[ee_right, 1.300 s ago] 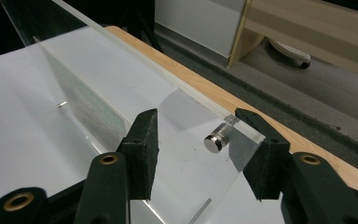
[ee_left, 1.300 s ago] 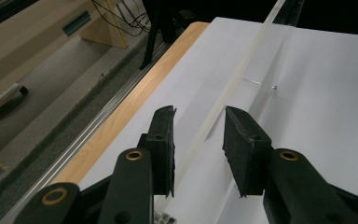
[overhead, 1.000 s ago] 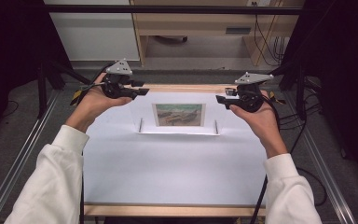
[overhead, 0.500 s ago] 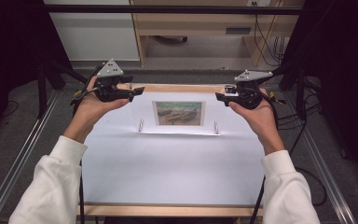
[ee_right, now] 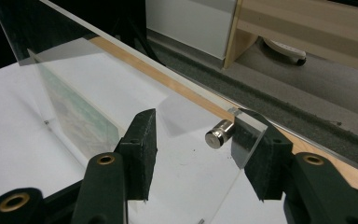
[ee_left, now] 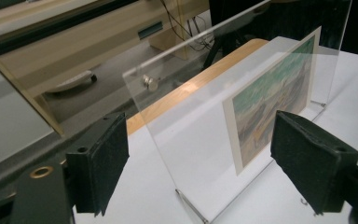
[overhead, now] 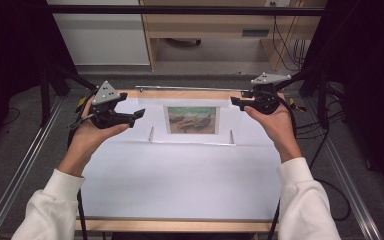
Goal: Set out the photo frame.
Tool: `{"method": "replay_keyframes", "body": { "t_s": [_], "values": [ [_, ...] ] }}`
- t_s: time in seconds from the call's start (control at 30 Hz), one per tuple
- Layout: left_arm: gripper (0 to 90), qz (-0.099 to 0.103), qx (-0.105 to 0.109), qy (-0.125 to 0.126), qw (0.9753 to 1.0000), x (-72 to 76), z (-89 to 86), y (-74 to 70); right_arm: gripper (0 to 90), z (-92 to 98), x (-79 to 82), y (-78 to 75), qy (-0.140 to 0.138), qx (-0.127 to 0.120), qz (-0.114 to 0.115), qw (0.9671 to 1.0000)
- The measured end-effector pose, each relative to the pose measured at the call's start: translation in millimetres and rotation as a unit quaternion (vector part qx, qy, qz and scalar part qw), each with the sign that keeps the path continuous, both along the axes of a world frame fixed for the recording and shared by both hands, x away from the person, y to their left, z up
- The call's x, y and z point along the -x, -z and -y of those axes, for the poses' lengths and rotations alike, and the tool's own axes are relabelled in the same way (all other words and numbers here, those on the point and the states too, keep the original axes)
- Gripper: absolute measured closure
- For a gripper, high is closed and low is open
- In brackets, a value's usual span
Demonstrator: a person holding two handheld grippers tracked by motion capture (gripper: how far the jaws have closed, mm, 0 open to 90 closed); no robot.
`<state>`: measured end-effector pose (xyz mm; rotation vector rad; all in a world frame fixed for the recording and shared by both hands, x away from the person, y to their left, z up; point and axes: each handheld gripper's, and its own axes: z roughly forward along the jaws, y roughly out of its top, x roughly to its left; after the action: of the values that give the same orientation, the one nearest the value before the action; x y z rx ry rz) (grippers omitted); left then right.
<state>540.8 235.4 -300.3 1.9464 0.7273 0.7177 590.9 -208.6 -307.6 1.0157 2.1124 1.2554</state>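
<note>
Both hands have drifted outward and slightly back from a second ago, the left tongs (overhead: 139, 114) tilting up, while the clear acrylic frame (overhead: 190, 117) stays put. That frame stands upright near the far edge of the white surface (overhead: 180, 175), well away from the person's side. Sandwiched in it is a painted picture (overhead: 192, 120) of greens and browns. The left tongs sit wide apart, straddling the frame's left end without touching. The right tongs (overhead: 236, 101) are also apart, bracketing the right corner beside a small metal standoff (ee_right: 219, 133).
</note>
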Motion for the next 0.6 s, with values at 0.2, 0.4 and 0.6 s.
{"method": "replay_keyframes", "body": {
  "t_s": [0.2, 0.4, 0.6],
  "values": [
    [16.4, -0.012, 0.004, -0.015, 0.9998, 4.0, -8.5, 13.4, 49.5, -0.1, -3.4, 1.2, 0.005, -0.005, 0.0, 1.0],
    [16.4, -0.023, 0.003, -0.02, 0.9995, 5.0, -13.6, 22.3, 49.3, 0.0, -7.3, 2.5, 0.01, -0.011, -0.001, 0.9999],
    [16.3, -0.048, 0.0, -0.028, 0.9985, 4.8, -14.9, 29.9, 48.6, -0.5, -9.6, 3.3, 0.016, -0.015, -0.003, 0.9998]
  ]
}}
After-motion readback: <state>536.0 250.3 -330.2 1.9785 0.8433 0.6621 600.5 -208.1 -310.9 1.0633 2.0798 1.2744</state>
